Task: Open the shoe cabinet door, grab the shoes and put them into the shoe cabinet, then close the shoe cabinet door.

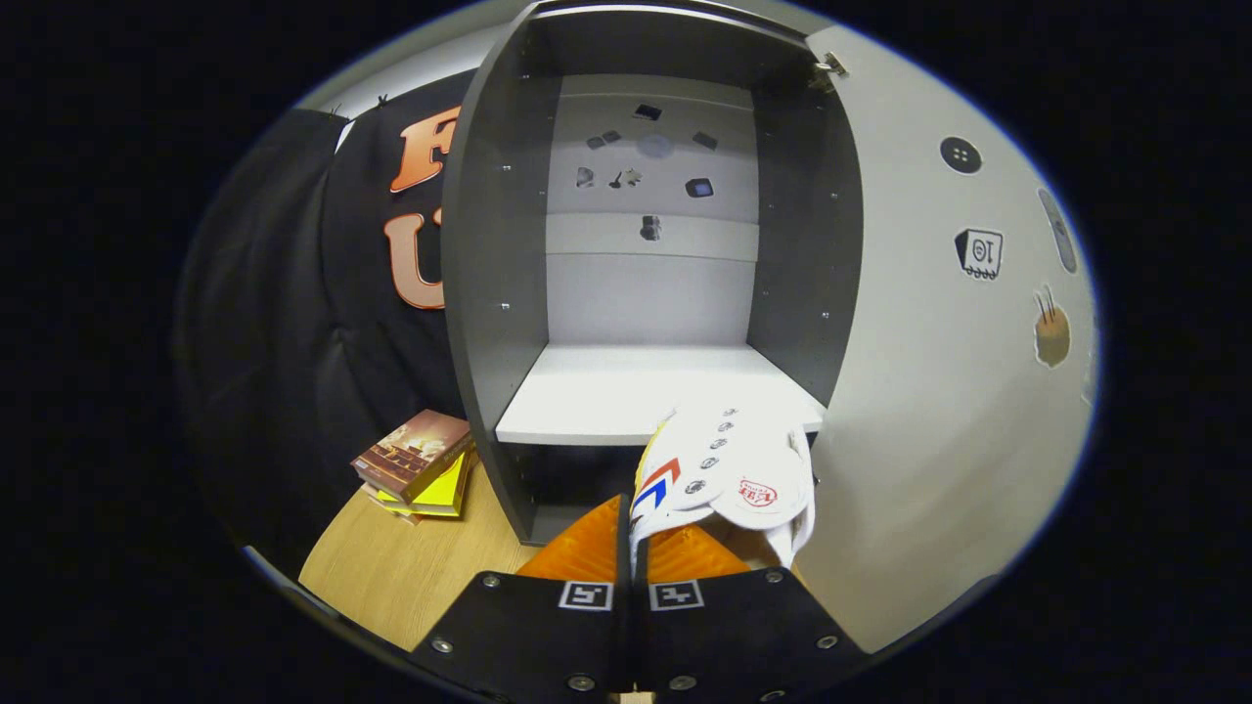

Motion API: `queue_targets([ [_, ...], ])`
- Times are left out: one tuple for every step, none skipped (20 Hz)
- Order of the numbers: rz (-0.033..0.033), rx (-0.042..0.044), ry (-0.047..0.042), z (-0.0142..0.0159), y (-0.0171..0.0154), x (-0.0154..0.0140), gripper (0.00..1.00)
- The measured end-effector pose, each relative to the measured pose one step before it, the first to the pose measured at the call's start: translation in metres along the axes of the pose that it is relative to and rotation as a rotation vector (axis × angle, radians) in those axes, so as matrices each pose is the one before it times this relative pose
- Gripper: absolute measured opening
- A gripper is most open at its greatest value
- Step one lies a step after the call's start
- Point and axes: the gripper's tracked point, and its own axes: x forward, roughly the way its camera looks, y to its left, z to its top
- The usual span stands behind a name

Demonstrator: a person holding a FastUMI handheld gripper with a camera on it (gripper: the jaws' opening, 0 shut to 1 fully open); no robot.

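Claw clamped on white shoe, held just before open cabinet's shelf

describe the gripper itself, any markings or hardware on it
The gripper has two wedge-shaped fingers on flat black plates fixed with round silver screws. Each plate bears a small square black-and-white tag near the middle seam.

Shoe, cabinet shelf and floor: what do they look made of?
Shoe: looks like smooth white leather or synthetic, slightly glossy, metal-looking eyelets; gripper shut on it. Shelf: likely laminated board, matte white, flat with a clean edge. Floor: pale wood-grain, probably laminate or veneer.
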Motion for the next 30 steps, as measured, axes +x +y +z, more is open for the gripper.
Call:
queue_targets([
  [0.00583,-0.00825,-0.00384,0.00584,0.00611,0.00951,0.0],
  [0.0042,-0.00902,-0.00557,0.00656,0.00222,0.00791,0.0],
  [0.00622,-0.00523,-0.00054,0.00556,0.00101,0.00661,0.0],
  [0.00898,-0.00252,0.0055,0.0058,0.001,0.00911,0.0],
  [0.01164,-0.00056,0.00864,0.00306,0.00189,0.01004,0.0],
  [0.00971,-0.00176,0.00303,0.00393,0.00057,0.01105,0.0],
  [0.00617,-0.00262,0.0033,0.00375,-0.00053,0.01377,0.0],
  [0.00158,-0.0029,0.00343,0.00433,-0.00079,0.01204,0.0],
  [0.00255,-0.00559,0.00472,0.00308,-0.00103,0.00884,0.0],
  [0.00645,-0.00028,0.00217,0.00575,-0.00065,0.01187,0.0],
  [0.00775,-0.00066,0.00431,0.0051,-0.00009,0.01137,0.0],
  [0.00957,-0.00337,0.00994,0.00455,-0.00106,0.0122,0.0],
  [0.0055,-0.00279,0.00177,0.00349,-0.00161,0.01138,0.0],
  [0.00197,-0.00645,0.00512,0.0023,-0.00238,0.00875,0.0],
  [0.00011,-0.01005,0.00885,0.00389,-0.00193,0.01194,0.0],
  [0.00522,-0.00915,0.01191,0.00306,-0.00062,0.01245,0.0],
  [0.00549,-0.01153,0.01593,0.00255,0.0006,0.00816,0.0],
  [0.0006,-0.01395,0.01622,0.00061,-0.00107,0.01405,0.0],
  [0.00135,-0.01109,0.01267,-0.00055,-0.00229,0.00358,0.0],
  [0.00614,-0.00197,0.00488,0.00003,-0.00077,0.00688,0.0],
  [0.01218,0.01134,0.00348,-0.00075,-0.00016,0.00277,0.0],
  [0.00973,0.01901,0.00309,-0.0013,0.00016,0.00135,0.0],
  [0.00377,0.01284,-0.00587,-0.00179,-0.00085,0.0003,0.0],
  [0.00166,0.00308,-0.00027,-0.00148,-0.00024,0.00057,0.0],
  [0.00299,0.00712,0.00552,-0.00102,0.00087,0.00021,0.0],
  [-0.00105,0.00516,0.01328,-0.00257,-0.00061,-0.00091,0.0],
  [-0.00733,-0.00173,0.00995,0.00055,-0.00211,-0.00053,0.0],
  [-0.00778,-0.0021,-0.00293,0.00154,0.00004,-0.00102,0.01],
  [-0.00877,-0.00893,-0.00875,-0.00156,0.00012,0.00207,0.05],
  [-0.01058,-0.00791,-0.01022,0.00121,-0.00089,-0.00106,0.09],
])
